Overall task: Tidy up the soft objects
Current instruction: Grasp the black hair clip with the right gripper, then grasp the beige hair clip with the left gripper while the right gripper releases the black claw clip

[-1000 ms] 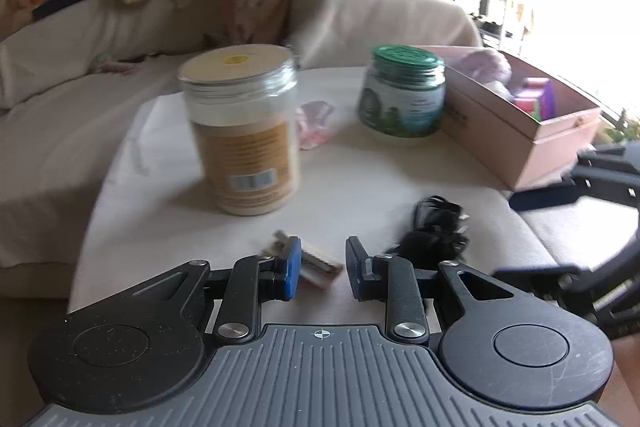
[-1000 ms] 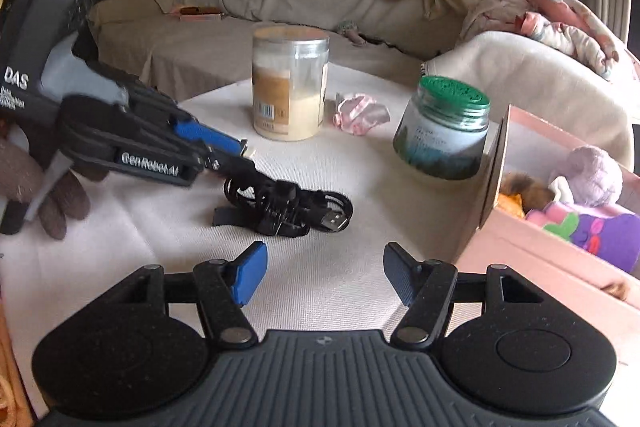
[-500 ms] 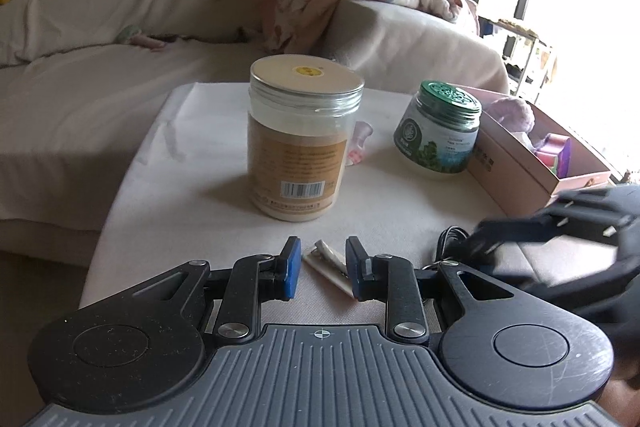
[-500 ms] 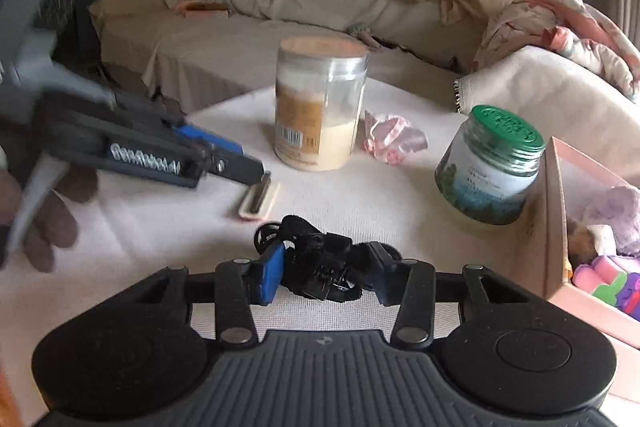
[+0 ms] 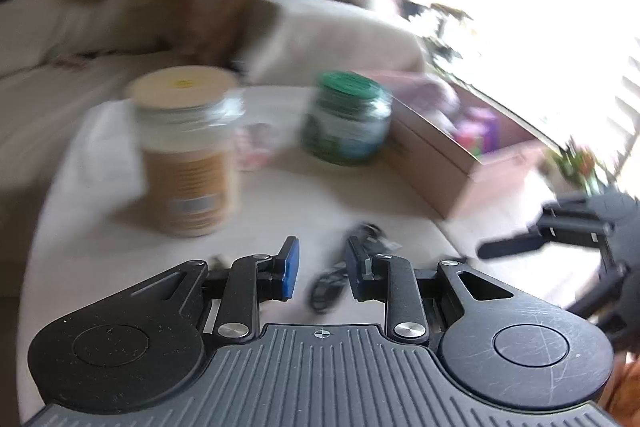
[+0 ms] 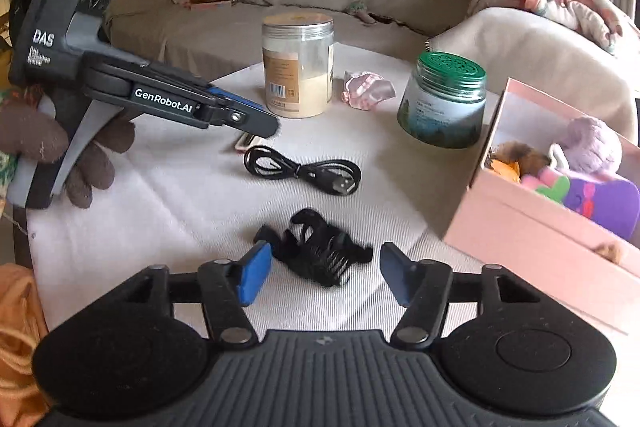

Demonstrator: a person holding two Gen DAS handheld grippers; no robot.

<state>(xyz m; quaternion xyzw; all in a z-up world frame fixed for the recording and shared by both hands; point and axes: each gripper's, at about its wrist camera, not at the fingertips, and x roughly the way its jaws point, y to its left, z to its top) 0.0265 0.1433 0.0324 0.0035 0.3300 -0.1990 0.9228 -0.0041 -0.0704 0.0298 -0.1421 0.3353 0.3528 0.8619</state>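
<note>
Black hair clip [image 6: 320,255] lies on the white table [image 6: 168,203] between my right gripper [image 6: 324,273] pads, jaws opening, no contact. My left gripper [image 6: 256,121] hovers far left, fingers narrowly apart, empty. Pink box [image 6: 532,227] of plush toys [image 6: 592,147] sits right.

Pink box [image 6: 532,227], green-lidded jar [image 6: 444,99], black cable [image 6: 304,171]
</note>
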